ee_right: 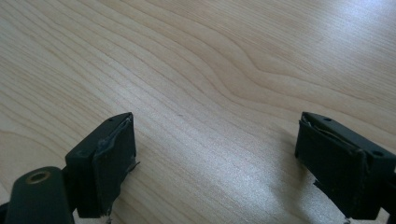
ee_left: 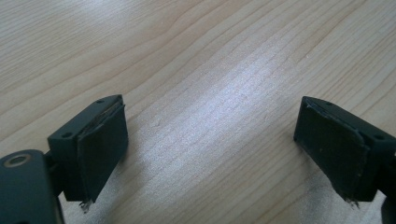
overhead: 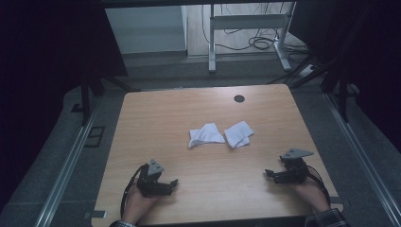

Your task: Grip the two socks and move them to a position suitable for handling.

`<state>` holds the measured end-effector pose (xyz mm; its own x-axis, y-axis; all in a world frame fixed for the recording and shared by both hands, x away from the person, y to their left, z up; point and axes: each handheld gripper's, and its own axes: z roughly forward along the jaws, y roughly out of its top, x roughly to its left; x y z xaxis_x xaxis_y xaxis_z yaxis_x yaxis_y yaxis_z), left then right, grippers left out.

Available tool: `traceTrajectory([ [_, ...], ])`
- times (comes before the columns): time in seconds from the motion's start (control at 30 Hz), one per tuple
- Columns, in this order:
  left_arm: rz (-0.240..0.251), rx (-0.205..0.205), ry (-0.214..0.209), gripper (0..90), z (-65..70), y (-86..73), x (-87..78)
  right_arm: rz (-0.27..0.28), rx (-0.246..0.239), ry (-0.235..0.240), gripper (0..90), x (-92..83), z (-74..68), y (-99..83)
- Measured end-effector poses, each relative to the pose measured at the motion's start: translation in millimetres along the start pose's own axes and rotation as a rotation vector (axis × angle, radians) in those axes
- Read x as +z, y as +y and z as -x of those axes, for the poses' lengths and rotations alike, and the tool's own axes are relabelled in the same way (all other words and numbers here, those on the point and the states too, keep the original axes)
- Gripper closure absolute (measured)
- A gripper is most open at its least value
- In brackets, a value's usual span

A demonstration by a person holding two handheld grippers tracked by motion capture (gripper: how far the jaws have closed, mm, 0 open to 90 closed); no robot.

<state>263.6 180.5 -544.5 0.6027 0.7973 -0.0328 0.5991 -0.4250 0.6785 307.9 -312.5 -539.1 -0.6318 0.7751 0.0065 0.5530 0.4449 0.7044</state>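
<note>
My left hand-held gripper [overhead: 158, 182] sits low on the near left part of the bench [overhead: 208, 189], held in my left hand [overhead: 139, 203]. Jaws spread wide, nothing between them. In the left gripper view the two black pads [ee_left: 100, 149] stand far apart with bare wood grain between. Grey three-cornered plate on top, cable looping off to its left.

My right hand-held gripper [overhead: 279, 176] is at the near right part of the bench, in my right hand [overhead: 309, 191], plaid sleeve [overhead: 331, 218] at the bottom edge. Jaws also spread, nothing pinched. The right gripper view gives the same thing: both pads [ee_right: 112, 163] wide apart over plain wood. The two grippers' tips point inward, toward each other, well apart.

Two white cloths lie mid-bench, crumpled, side by side. Left cloth [overhead: 204, 135] and right cloth [overhead: 238, 134] are just beside each other; can't tell if the edges touch. Both are well ahead of the grippers, roughly between them across the bench, neither one touched.

Small dark round grommet [overhead: 239, 98] near the far edge of the bench. Beyond the bench: a white desk frame [overhead: 248, 28] with cables [overhead: 257, 42] on the floor. Metal rails run along both sides of the bench.
</note>
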Motion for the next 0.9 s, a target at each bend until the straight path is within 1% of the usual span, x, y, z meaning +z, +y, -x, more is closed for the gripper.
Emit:
traceTrajectory([
  [0.57,0.000,0.000,0.000,9.7,0.0,0.0,0.0,-0.003,-0.001,-0.003,12.6,0.1,-0.2,0.4],
  [0.9,-0.002,0.000,0.000,9.7,-0.1,0.1,0.0,-0.019,-0.003,-0.002,12.8,-0.4,-0.6,1.8],
])
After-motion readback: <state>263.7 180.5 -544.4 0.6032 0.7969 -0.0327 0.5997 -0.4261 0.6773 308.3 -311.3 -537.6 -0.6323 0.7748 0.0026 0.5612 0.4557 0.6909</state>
